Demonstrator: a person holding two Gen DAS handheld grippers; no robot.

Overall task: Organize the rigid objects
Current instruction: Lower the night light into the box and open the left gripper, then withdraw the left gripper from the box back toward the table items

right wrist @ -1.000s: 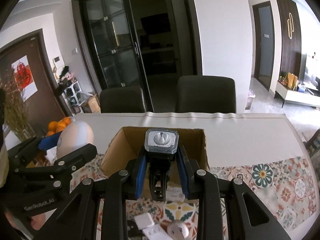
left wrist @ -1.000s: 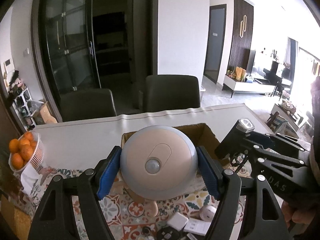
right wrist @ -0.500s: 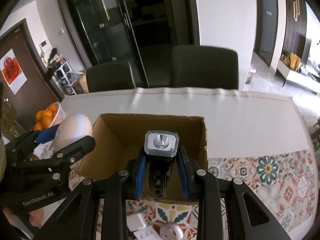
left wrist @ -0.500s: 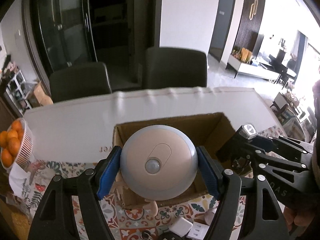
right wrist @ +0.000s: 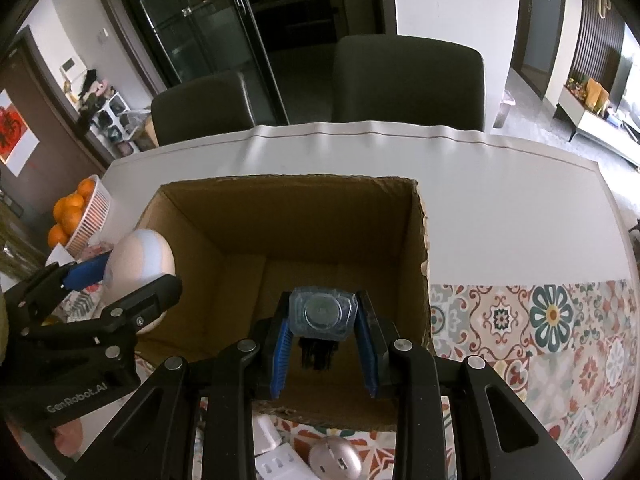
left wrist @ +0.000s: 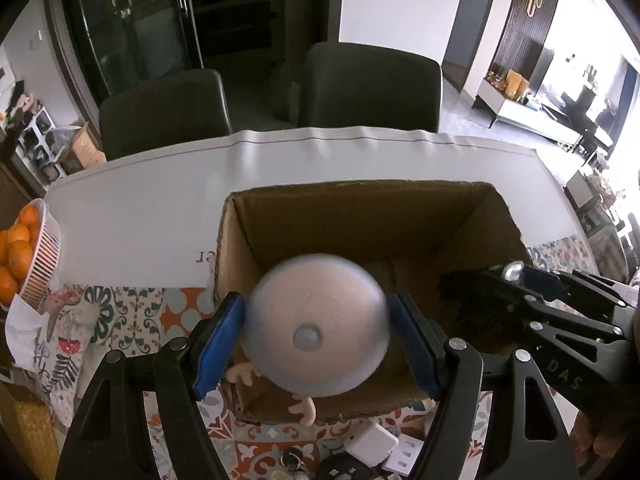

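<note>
An open cardboard box [left wrist: 400,208] stands on the table, seen from above in both views. My left gripper [left wrist: 318,300] hovers over the box's near left corner. Its jaws are opening, and the round beige dome lamp [left wrist: 316,320] between the blue pads looks blurred and slightly clear of them. The right wrist view shows that lamp [right wrist: 140,256] at the box's left wall [right wrist: 288,208]. My right gripper [right wrist: 324,296] points down into the box, shut on a small black light with a clear lens [right wrist: 323,314]. The same light [left wrist: 514,270] shows at the right in the left wrist view.
A white basket of oranges [left wrist: 24,256] sits at the table's left edge. White chargers [left wrist: 370,446] and a small round gold device [right wrist: 336,458] lie on the patterned mat [right wrist: 540,320] in front of the box. Two dark chairs [left wrist: 372,84] stand behind the table.
Both grippers have dropped and tilted down over the box. The dome lamp, sharp and tight between the left pads before, now looks blurred, smaller and loose. The right gripper still clamps its light.
</note>
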